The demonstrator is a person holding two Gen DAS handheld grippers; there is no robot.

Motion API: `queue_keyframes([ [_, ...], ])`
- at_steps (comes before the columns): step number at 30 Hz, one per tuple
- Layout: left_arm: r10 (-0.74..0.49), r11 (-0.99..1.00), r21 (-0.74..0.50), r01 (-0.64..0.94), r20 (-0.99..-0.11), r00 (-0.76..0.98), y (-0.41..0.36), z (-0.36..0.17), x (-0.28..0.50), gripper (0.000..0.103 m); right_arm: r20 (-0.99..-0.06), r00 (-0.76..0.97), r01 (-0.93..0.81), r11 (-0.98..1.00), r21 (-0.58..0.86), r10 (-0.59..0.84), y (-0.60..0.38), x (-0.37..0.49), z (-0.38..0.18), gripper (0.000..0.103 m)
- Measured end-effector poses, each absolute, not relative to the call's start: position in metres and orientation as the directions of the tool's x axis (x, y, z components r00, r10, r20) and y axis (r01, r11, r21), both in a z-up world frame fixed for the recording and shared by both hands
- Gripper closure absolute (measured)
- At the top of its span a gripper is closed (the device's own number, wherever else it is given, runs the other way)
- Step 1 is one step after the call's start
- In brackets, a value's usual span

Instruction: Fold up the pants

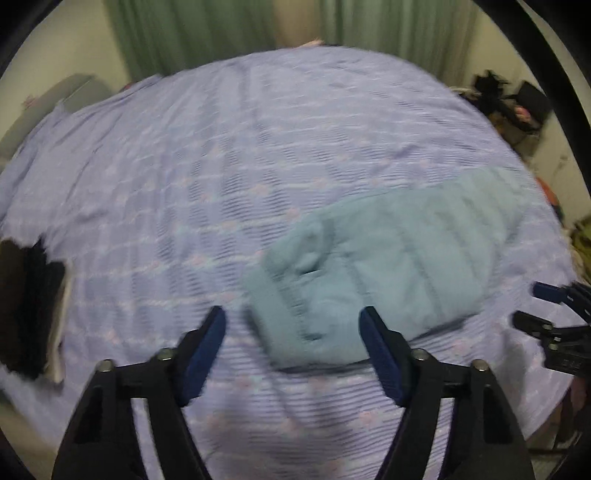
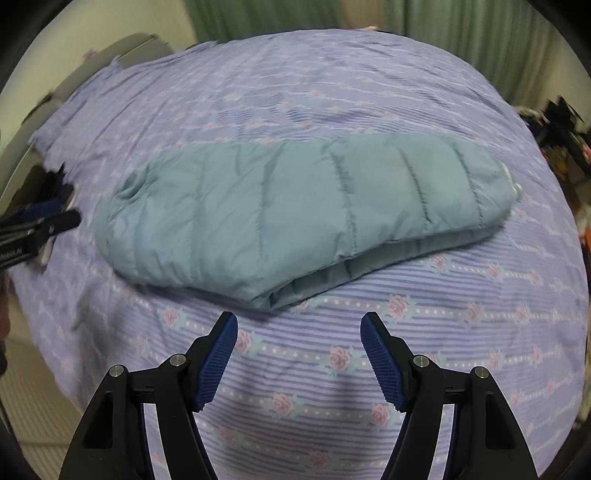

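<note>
Pants [image 2: 295, 214] lying folded lengthwise on bed [image 2: 369, 92]. Left gripper [image 1: 293, 325] and right gripper [image 2: 299, 328] spread wide, empty. Next, probably: seize an end, fold across.

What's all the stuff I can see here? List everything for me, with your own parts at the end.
Quilted pants: one, pale teal, folded, lying across the middle of the bed.
Bedspread: one, lavender with stripes and pink roses, covering the bed under the pants.
Curtains: green, hanging behind the bed.
Dark object: one, black, at the bed's left edge; too blurred to identify.
Clutter: dark items, far right of the room; unclear.
Left gripper: black with blue pads, jaws open, over the near end of the pants.
Right gripper: black with blue pads, jaws open, above bare bedspread in front of the pants.
</note>
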State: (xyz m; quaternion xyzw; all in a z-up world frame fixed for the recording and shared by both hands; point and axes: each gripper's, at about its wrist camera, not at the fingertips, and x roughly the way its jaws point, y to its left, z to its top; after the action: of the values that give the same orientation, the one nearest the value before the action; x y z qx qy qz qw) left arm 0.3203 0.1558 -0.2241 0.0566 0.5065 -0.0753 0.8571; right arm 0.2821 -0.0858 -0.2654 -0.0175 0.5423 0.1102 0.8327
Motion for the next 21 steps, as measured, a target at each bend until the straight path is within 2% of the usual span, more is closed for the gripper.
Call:
queue_keyframes([
  [1, -0.089, 0.978, 0.011, 0.207, -0.880, 0.467, 0.151, -0.230, 0.323, 0.048, -0.908, 0.383, -0.216, 0.972, 0.092, 0.171, -0.085, 0.282, -0.266, 0.033],
  [4, -0.109, 0.981, -0.033, 0.190, -0.907, 0.406, 0.148, -0.258, 0.337, 0.068, -0.912, 0.361, -0.248, 0.963, 0.107, 0.195, -0.083, 0.287, -0.272, 0.035],
  [9, -0.083, 0.994, -0.055, 0.097, -0.946, 0.315, 0.154, -0.299, 0.353, 0.068, -0.914, 0.332, -0.309, 0.943, 0.127, 0.232, -0.074, 0.298, -0.280, 0.037],
  [18, -0.076, 0.993, -0.045, 0.109, -0.953, 0.293, 0.150, -0.306, 0.364, 0.068, -0.931, 0.196, -0.359, 0.906, 0.223, 0.307, -0.055, 0.324, -0.316, 0.047],
  [21, -0.064, 0.992, -0.028, 0.123, -0.954, 0.294, 0.147, -0.308, 0.365, 0.067, -0.928, 0.215, -0.355, 0.909, 0.217, 0.306, -0.054, 0.328, -0.310, 0.051],
])
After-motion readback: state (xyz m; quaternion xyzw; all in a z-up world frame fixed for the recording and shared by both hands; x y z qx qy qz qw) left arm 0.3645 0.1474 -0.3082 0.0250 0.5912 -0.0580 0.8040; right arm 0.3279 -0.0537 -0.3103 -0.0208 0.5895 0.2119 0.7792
